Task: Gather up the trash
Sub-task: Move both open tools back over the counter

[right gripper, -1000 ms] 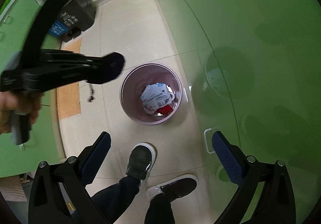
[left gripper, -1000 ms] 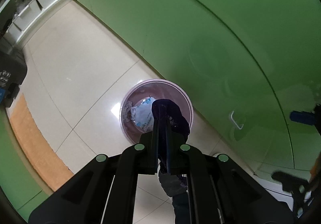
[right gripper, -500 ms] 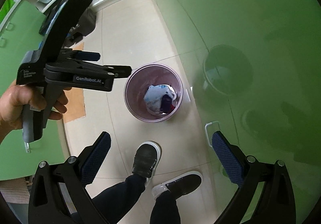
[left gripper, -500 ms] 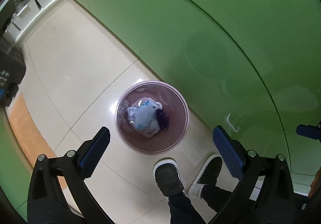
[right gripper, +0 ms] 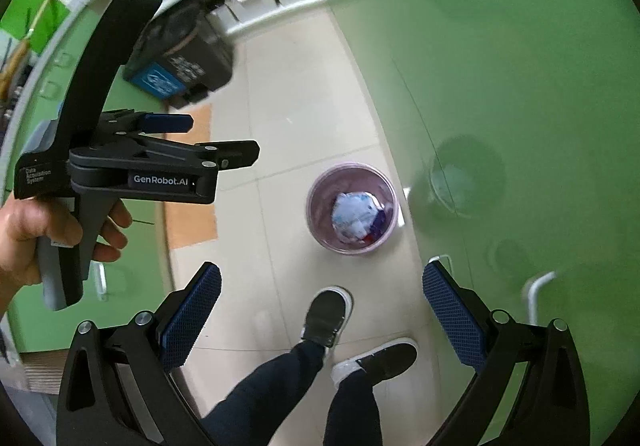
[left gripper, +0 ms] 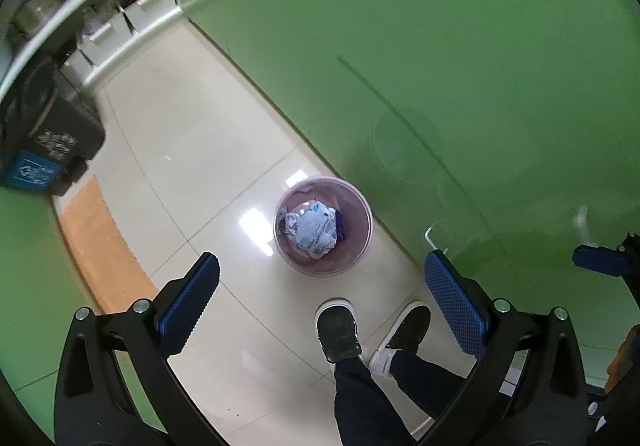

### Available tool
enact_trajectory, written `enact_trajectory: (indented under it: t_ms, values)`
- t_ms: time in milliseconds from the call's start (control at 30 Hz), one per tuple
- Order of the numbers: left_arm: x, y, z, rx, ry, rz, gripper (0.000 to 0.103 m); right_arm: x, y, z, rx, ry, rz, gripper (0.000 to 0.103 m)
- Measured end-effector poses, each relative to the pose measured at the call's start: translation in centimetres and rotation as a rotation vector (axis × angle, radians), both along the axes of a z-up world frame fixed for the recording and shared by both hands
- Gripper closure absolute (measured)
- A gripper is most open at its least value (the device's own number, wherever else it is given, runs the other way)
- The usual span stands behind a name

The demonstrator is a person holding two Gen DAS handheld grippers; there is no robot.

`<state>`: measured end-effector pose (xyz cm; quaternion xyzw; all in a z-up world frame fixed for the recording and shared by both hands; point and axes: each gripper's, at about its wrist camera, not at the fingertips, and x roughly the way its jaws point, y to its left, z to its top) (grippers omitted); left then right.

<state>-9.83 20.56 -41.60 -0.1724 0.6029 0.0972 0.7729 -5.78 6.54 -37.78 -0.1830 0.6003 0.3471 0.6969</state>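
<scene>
On pale tiled floor (left gripper: 192, 150), beside green wall: round pink plastic bin (left gripper: 322, 225) holding crumpled white wrapper (left gripper: 311, 227). Left gripper (left gripper: 320, 282), right gripper (right gripper: 320, 286) both spread wide, empty. Drop step looks done; next, locate more trash.

- Bin (left gripper: 322, 225) stands on the tiled floor (left gripper: 192, 150), just beside the cabinet front (left gripper: 460, 66) on its right.
- In the bin: crumpled wrapper (left gripper: 310, 228) toward the left, dark scrap (left gripper: 340, 226) touching its right side.
- Person's two shoes (left gripper: 338, 330) on the floor nearer the camera than the bin, apart from it.
- Floor mat (left gripper: 100, 246) lies left of the bin, well apart, along the left wall.
- Large bin with label (left gripper: 44, 150) beyond the mat, far left.
- Shelf with boxes (left gripper: 120, 18) at the far end of the floor, behind the large bin.
- Left gripper (left gripper: 322, 294) above the floor, bin ahead of its spread fingers.
- Right gripper (right gripper: 320, 310) likewise; left one off to its left in a hand (right gripper: 28, 234).
</scene>
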Motion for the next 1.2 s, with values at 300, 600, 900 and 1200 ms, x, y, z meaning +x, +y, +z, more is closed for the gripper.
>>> enact_trajectory:
  t_ms: [300, 600, 900, 1200]
  values:
    - [-2.4, 1.7, 11.9, 0.057, -0.071, 0.034, 0.003, -1.5, 1.1, 9.5, 0.064, -0.062, 0.041, 0.006]
    - [-2.3, 0.8, 22.2, 0.099, -0.170, 0.023, 0.003, -1.6, -0.2, 18.5, 0.144, -0.164, 0.022, 0.006]
    - [0.6, -2.4, 29.2, 0.134, -0.274, -0.048, 0.003, 1.3, -5.2, 25.5, 0.191, -0.299, -0.096, 0.006]
    - [5.9, -7.7, 33.3, 0.123, -0.348, -0.156, 0.003, 6.0, -12.8, 29.8, 0.189, -0.392, -0.280, 0.006]
